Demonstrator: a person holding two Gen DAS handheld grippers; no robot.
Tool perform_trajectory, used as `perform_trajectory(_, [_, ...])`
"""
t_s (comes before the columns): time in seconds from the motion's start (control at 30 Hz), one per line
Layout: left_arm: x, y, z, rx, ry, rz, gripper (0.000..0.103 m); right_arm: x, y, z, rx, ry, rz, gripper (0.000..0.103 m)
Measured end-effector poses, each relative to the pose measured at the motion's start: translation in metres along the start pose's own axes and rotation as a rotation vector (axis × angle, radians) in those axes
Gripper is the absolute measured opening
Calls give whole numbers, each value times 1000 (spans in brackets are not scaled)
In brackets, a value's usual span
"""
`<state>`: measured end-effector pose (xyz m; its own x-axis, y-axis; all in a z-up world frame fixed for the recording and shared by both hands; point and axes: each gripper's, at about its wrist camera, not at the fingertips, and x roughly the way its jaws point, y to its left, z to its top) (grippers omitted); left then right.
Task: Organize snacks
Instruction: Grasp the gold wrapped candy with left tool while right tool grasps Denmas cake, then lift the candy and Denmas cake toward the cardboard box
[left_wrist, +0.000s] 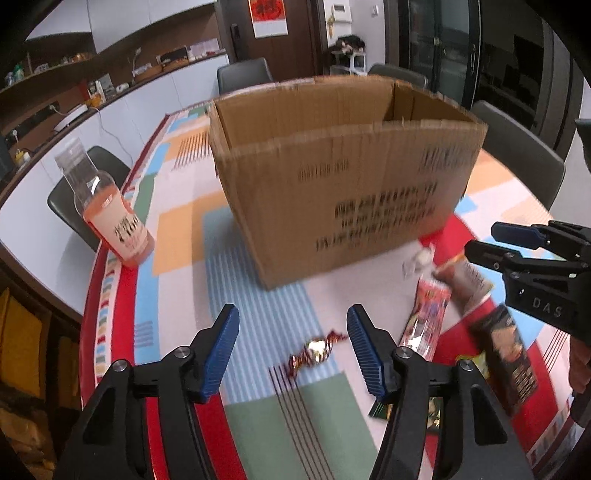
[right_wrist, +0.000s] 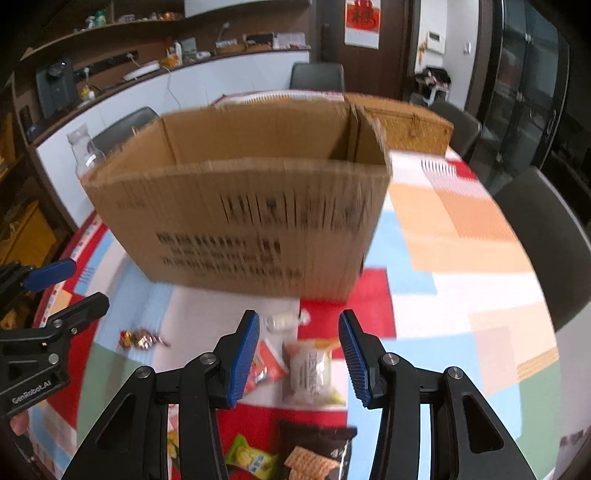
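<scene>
An open-topped cardboard box (left_wrist: 351, 184) (right_wrist: 240, 214) stands in the middle of the table. In front of it lie loose snacks. A red and gold wrapped candy (left_wrist: 317, 350) (right_wrist: 142, 338) lies on the cloth under my left gripper (left_wrist: 291, 321) (right_wrist: 90, 282), which is open and grips nothing. My right gripper (right_wrist: 298, 321) (left_wrist: 482, 240) hangs open above a pale wrapped pack (right_wrist: 310, 369) and a red pack (right_wrist: 266, 363) (left_wrist: 428, 317), touching neither. A small white candy (right_wrist: 282, 321), a dark pack (right_wrist: 317, 450) (left_wrist: 509, 354) and a green pack (right_wrist: 251, 456) lie close by.
A bottle of orange drink (left_wrist: 118, 221) (right_wrist: 83, 155) stands at the table's left edge. A wicker basket (right_wrist: 410, 125) sits behind the box. Grey chairs (left_wrist: 243, 74) (right_wrist: 546, 240) ring the table with its patterned cloth (left_wrist: 184, 229). A counter runs along the left wall.
</scene>
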<state>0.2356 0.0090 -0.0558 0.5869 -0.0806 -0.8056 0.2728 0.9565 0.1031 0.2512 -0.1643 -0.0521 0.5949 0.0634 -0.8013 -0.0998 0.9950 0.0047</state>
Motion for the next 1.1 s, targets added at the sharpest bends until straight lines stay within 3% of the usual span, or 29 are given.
perform_trajectory(0.33, [32, -2, -22, 6, 100, -2, 62, 18, 2, -21, -15, 82, -41, 46])
perform_trajectory(0.73, [57, -4, -22, 9, 133, -35, 61, 36, -4, -25, -4, 133, -36, 46])
perform_trajectory(1.1, [71, -7, -18, -18, 159, -81, 26, 47, -10, -28, 22, 162, -7, 45])
